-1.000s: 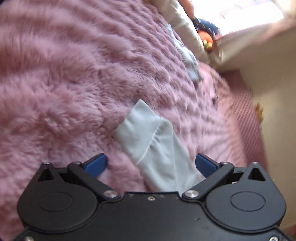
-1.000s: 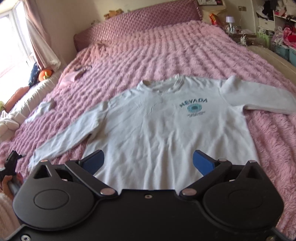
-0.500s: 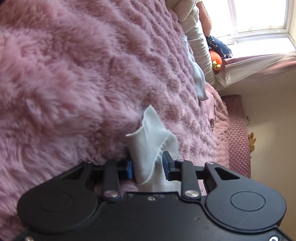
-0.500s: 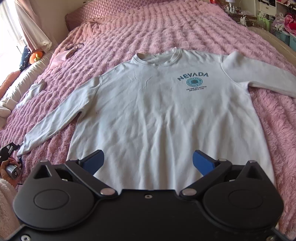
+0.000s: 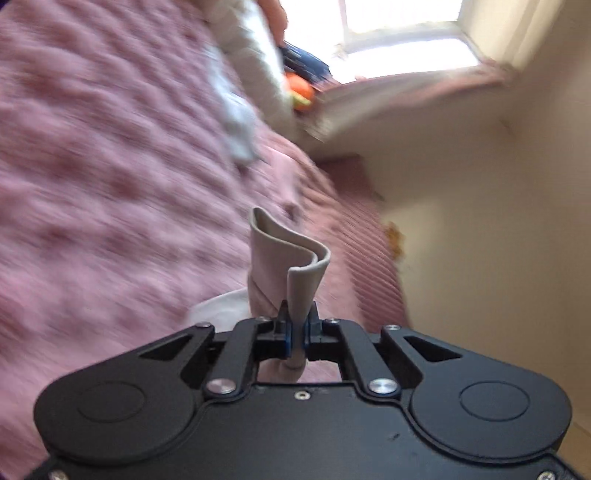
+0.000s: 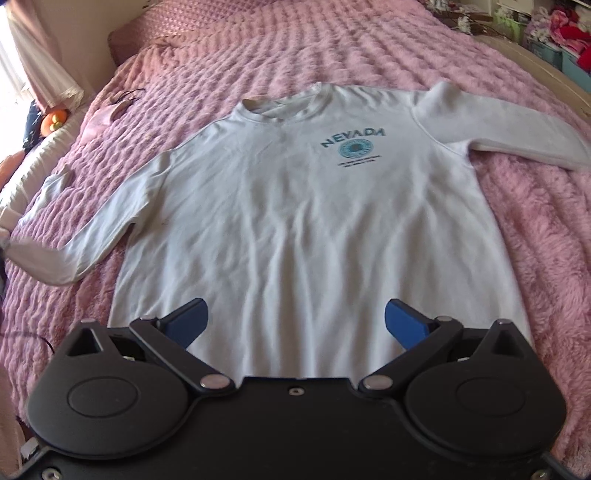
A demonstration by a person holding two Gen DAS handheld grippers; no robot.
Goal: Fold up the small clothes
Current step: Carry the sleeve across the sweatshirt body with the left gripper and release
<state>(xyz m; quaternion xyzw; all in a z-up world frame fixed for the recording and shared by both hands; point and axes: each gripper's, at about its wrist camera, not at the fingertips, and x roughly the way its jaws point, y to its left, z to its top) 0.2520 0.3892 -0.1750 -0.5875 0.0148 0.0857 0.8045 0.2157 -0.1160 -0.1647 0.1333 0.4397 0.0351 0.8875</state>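
A pale blue-white long-sleeved sweatshirt [image 6: 295, 221] with a teal NEVADA print lies face up on the pink fluffy bedspread [image 6: 535, 229], its sleeves spread to both sides. My left gripper [image 5: 295, 334] is shut on the sleeve cuff [image 5: 284, 258], which stands up crumpled between the blue pads, lifted off the bed. In the right wrist view that sleeve [image 6: 85, 236] bends up at the left edge. My right gripper [image 6: 295, 325] hangs open above the sweatshirt's hem, with nothing between its fingers.
A small pale garment [image 5: 236, 125] and a white pillow [image 5: 255, 66] lie near the bed's window side, beside an orange toy [image 5: 301, 90]. A pink cloth [image 6: 107, 114] lies near the headboard. Shelves of clutter [image 6: 561, 33] stand beyond the bed's right edge.
My left gripper closed on the sleeve cuff and raised it off the bedspread, tilting up toward the window. The right gripper moved lower and closer over the sweatshirt's hem, staying open.
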